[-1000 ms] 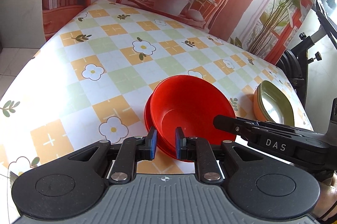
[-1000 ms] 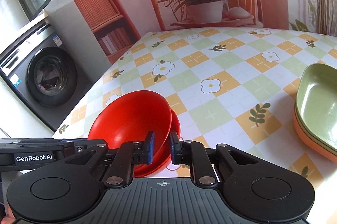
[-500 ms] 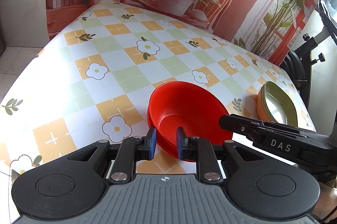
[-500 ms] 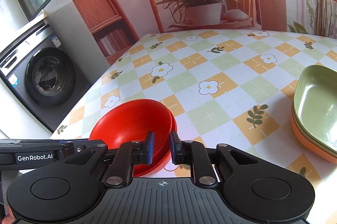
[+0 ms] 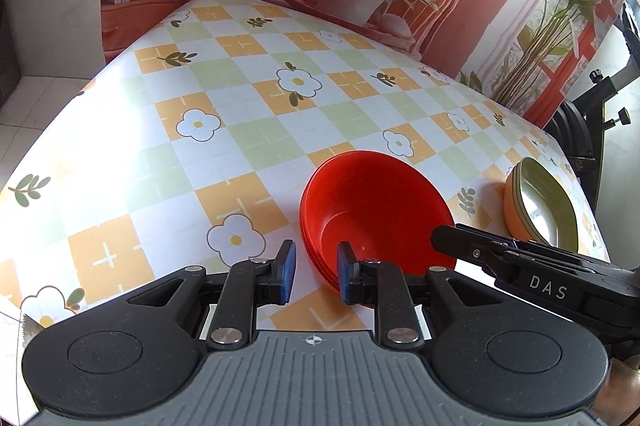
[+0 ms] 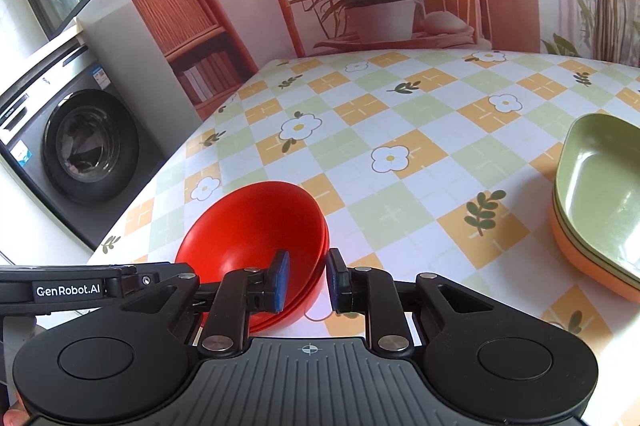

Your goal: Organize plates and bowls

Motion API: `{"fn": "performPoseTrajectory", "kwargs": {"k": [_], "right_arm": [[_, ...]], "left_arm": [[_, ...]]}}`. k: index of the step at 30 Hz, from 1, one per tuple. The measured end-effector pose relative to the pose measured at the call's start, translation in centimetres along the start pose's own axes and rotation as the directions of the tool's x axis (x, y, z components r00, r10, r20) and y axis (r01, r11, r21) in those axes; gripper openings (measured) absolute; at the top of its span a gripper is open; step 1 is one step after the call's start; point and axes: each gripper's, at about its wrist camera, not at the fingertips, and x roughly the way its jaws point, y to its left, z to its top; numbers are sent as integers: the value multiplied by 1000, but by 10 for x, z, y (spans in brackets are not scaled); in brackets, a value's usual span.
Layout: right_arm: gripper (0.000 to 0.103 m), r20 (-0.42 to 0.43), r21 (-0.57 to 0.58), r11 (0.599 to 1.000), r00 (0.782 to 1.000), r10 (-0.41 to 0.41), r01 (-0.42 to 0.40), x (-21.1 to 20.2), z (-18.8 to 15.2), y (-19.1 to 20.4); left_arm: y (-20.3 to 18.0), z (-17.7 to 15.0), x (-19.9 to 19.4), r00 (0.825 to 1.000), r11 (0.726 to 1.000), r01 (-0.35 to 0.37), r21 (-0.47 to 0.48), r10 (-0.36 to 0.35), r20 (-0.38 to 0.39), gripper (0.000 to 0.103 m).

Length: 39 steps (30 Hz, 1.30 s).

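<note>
Checked floral cloth covers the worktop (image 6: 400, 154); printed backdrop of chair and potted plant behind, washing machine (image 6: 80, 146) off to one side.

Red bowls (image 5: 372, 210): nested stack, at least two rims visible, sitting on the worktop near its front edge, seated evenly as far as the rims show. Nothing inside the top bowl.

Left tongs (image 5: 314, 270): spread, holding nothing. Near rim of the red stack appears to lie in the gap between the two pads; contact cannot be told.

Right tongs (image 6: 306, 276): likewise spread and empty, at the opposite side of the same stack, one pad over the bowl interior, the other outside the wall.

Green and orange dishes (image 6: 596, 202): second nested stack, green on top of orange, well apart from the red bowls, toward the far right of the worktop. Top dish empty.

Judgement: both stacks look sorted by kind already; task seems near its end.

Risks:
- Stack stands close to the worktop edge; a nudge from either pad while backing off could push it over.
- Closing on the rim by accident would lift only the top bowl and unseat the nest.
</note>
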Motion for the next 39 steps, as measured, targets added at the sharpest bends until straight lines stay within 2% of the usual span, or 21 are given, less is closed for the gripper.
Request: {"fn": "performPoseTrajectory", "kwargs": {"k": [22,39], "right_arm": [[20,-39,38,999,999,25,-24,26,-4,-7],[15,-9,41,999,1000,19,-19,15,-2,-8]], "left_arm": [[4,3,28,998,999,37,-31,-39,-40,23],[2,1,23,997,998,59,-34,-60,-40,22]]}}
